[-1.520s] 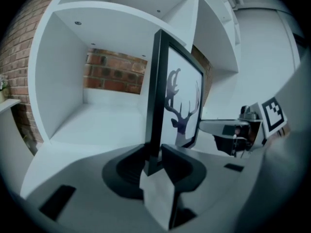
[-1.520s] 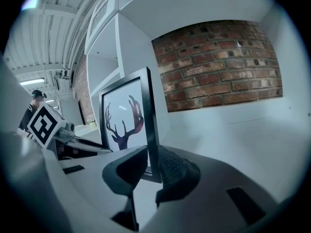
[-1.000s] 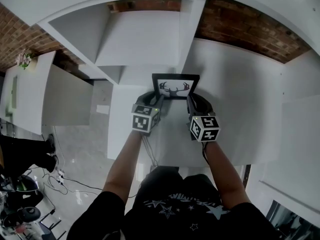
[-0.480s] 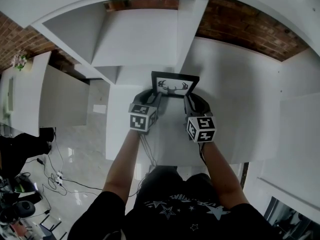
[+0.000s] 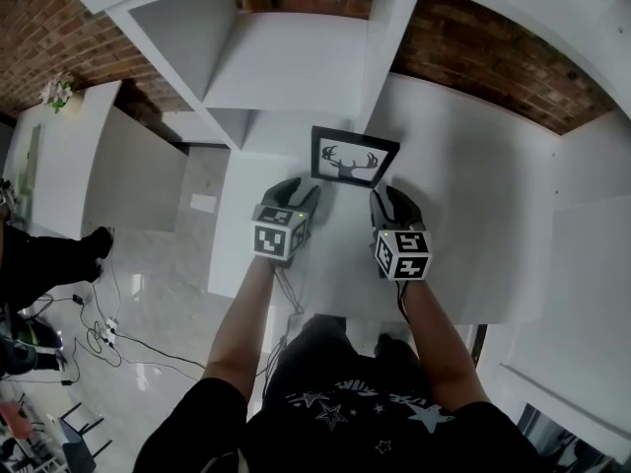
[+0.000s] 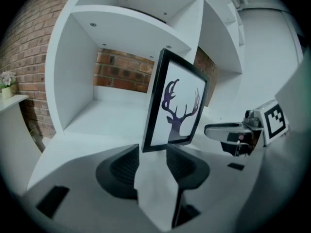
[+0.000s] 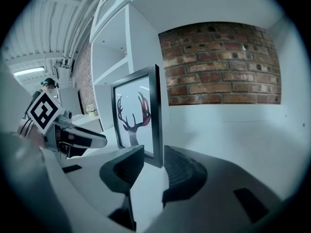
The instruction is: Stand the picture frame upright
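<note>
Left gripper [image 5: 301, 193] and right gripper [image 5: 386, 200], head view: just near of upright picture frame [image 5: 353, 159] on white shelf [image 5: 463, 185]; left gripper view: jaws opening, clear of frame's lower left corner; right gripper view: jaws opening, frame's right edge between, unpressed.

No words, brands or numbers are showing legibly anywhere. Only black-and-white square code markers are showing, on the left marker cube [image 5: 275, 240] at seven o'clock from the picture frame [image 5: 353, 158] and on the right marker cube [image 5: 402, 254] at five o'clock.

l gripper [image 5: 304, 191], r gripper [image 5: 388, 200]: fingers opening, nothing between
</note>
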`<action>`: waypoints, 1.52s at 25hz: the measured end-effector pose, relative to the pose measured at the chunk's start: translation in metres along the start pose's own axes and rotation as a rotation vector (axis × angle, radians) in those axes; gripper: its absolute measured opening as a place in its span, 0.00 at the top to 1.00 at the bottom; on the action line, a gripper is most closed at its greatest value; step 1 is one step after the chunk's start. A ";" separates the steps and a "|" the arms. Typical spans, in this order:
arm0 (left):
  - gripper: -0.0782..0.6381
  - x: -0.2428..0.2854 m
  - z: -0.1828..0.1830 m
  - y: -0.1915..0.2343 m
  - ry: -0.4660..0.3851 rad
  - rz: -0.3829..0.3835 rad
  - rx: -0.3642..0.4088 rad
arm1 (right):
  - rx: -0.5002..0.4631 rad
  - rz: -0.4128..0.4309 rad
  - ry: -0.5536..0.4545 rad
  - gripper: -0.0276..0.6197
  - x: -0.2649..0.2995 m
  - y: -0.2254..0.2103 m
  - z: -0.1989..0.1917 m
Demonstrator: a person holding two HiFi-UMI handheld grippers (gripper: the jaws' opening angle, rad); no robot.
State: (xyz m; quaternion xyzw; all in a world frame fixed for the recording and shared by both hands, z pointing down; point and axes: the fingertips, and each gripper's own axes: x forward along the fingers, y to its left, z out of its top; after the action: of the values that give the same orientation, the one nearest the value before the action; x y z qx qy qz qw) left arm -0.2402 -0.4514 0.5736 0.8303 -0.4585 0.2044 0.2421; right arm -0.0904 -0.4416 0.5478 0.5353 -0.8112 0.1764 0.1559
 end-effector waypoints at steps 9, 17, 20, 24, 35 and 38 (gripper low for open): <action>0.68 -0.061 -0.014 -0.044 -0.056 0.102 -0.036 | -0.033 0.069 -0.049 0.77 -0.055 -0.015 0.011; 0.68 -0.115 -0.016 -0.112 -0.140 0.205 -0.072 | -0.034 0.184 -0.099 0.77 -0.118 -0.014 0.017; 0.68 -0.126 -0.020 -0.145 -0.169 0.216 -0.051 | -0.028 0.226 -0.116 0.77 -0.141 -0.017 0.014; 0.68 -0.142 -0.026 -0.185 -0.195 0.250 -0.023 | -0.044 0.279 -0.139 0.77 -0.174 -0.021 0.010; 0.68 -0.182 -0.048 -0.291 -0.276 0.305 -0.008 | -0.082 0.412 -0.179 0.82 -0.278 -0.035 -0.012; 0.68 -0.195 -0.054 -0.316 -0.290 0.322 -0.019 | -0.086 0.445 -0.171 0.88 -0.303 -0.039 -0.023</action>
State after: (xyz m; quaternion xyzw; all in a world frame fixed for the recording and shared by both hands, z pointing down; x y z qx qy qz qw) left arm -0.0717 -0.1445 0.4391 0.7646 -0.6174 0.1143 0.1456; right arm 0.0617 -0.1990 0.4390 0.3492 -0.9261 0.1258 0.0666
